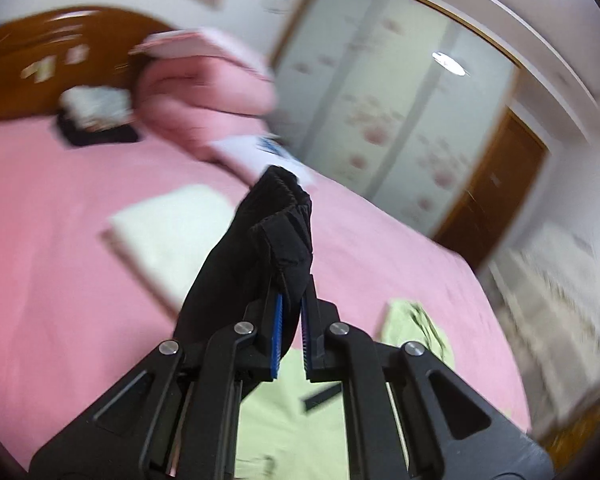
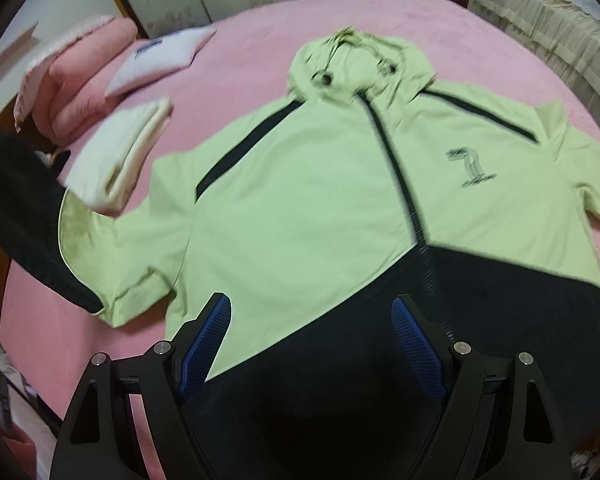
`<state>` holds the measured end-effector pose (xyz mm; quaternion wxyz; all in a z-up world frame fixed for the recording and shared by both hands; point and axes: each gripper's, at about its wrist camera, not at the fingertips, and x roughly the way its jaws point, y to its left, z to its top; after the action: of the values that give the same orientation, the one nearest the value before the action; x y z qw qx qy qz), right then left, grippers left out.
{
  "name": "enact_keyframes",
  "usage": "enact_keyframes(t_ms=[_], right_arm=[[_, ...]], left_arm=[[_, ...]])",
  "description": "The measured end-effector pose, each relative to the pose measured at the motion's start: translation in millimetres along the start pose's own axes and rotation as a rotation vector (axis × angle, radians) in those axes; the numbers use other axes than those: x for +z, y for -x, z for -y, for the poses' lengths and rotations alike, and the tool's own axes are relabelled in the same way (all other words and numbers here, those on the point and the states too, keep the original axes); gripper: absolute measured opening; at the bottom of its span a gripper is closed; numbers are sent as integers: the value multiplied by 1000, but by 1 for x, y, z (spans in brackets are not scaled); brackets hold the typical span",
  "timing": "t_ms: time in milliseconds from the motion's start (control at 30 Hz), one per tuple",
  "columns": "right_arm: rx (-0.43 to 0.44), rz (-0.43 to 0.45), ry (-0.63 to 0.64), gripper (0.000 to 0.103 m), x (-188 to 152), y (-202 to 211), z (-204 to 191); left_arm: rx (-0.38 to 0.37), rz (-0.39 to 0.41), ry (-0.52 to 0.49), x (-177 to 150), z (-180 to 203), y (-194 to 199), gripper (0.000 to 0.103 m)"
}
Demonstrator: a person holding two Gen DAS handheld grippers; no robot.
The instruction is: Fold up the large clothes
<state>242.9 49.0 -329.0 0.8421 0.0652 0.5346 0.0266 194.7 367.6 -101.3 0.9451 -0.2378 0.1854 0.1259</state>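
Lime-green and black zip hooded jacket (image 2: 300,184) spread flat mid-bed on pink bedsheet (image 2: 260,32), folding barely begun. Left gripper (image 1: 291,304) clamps black sleeve cuff (image 1: 278,220), lifted; right gripper (image 2: 312,340) gapes empty above hem.

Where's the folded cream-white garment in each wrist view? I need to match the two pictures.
Left wrist: folded cream-white garment lies left of centre on the pink bed sheet, beside the raised black cuff.
Right wrist: upper left, by the jacket sleeve.
Shared landmark: lime-green hooded jacket.

left gripper (image 1: 290,296) clamped, right gripper (image 2: 312,312) agape.
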Motion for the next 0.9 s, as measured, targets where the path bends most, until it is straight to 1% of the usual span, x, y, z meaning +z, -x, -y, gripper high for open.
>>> enact_keyframes(t_ms=[33, 100, 133, 167, 233, 267, 300, 333, 367, 400, 433, 467, 500, 533, 567, 633, 667, 700, 733, 800, 833, 900], right_arm=[[2, 12, -1, 85, 6, 6, 10], [2, 34, 1, 85, 15, 14, 30], [2, 43, 4, 85, 20, 17, 42], [2, 49, 7, 85, 25, 19, 55], [4, 51, 11, 85, 31, 26, 83], [3, 47, 9, 85, 34, 23, 97], [5, 41, 7, 85, 35, 21, 109], [10, 31, 6, 85, 37, 16, 120], [20, 19, 9, 85, 38, 10, 131], [31, 6, 10, 85, 39, 4, 140], [43, -11, 6, 85, 42, -4, 151], [57, -28, -2, 85, 44, -12, 161], [69, -40, -11, 85, 44, -20, 166], [94, -60, -24, 85, 47, -28, 175], [112, -72, -32, 85, 47, -33, 177], [172, -102, -52, 82, 51, -44, 182], [205, -116, -56, 80, 53, -49, 181], [236, -135, -58, 79, 55, -54, 177], [263, -150, -58, 75, 56, -57, 170], [341, -185, -54, 72, 58, -67, 156], [372, -203, -53, 70, 58, -70, 144], [428, -252, -43, 62, 59, -86, 125]], left_arm=[[-43, -27, -22, -8, 19, -12, 5], [-102, -87, -53, -25, 50, -38, 5], [-119, -116, -73, -34, 62, -48, 5], [-137, -162, -117, -49, 78, -65, 5], [-142, -225, -183, -76, 104, -86, 5], [-147, -273, -214, -91, 114, -101, 5], [-145, -341, -240, -108, 123, -117, 6], [-140, -410, -249, -125, 128, -131, 6], [-140, -474, -246, -138, 134, -139, 10], [-147, -572, -229, -151, 136, -154, 12], [-165, -660, -196, -162, 136, -165, 24], [-173, -731, -164, -169, 137, -175, 43], [-171, -761, -139, -181, 139, -163, 53], [-161, -776, -99, -184, 137, -164, 66], [-161, -767, -75, -193, 135, -151, 67], [-149, -733, -42, -192, 130, -137, 70], [-116, -722, -36, -189, 126, -132, 73], [-92, -717, -31, -192, 120, -117, 74], [-44, -714, -23, -192, 112, -108, 74], [26, -728, -4, -185, 76, -87, 74], [79, -746, 5, -185, 61, -81, 74], [147, -773, 25, -188, 37, -73, 75]])
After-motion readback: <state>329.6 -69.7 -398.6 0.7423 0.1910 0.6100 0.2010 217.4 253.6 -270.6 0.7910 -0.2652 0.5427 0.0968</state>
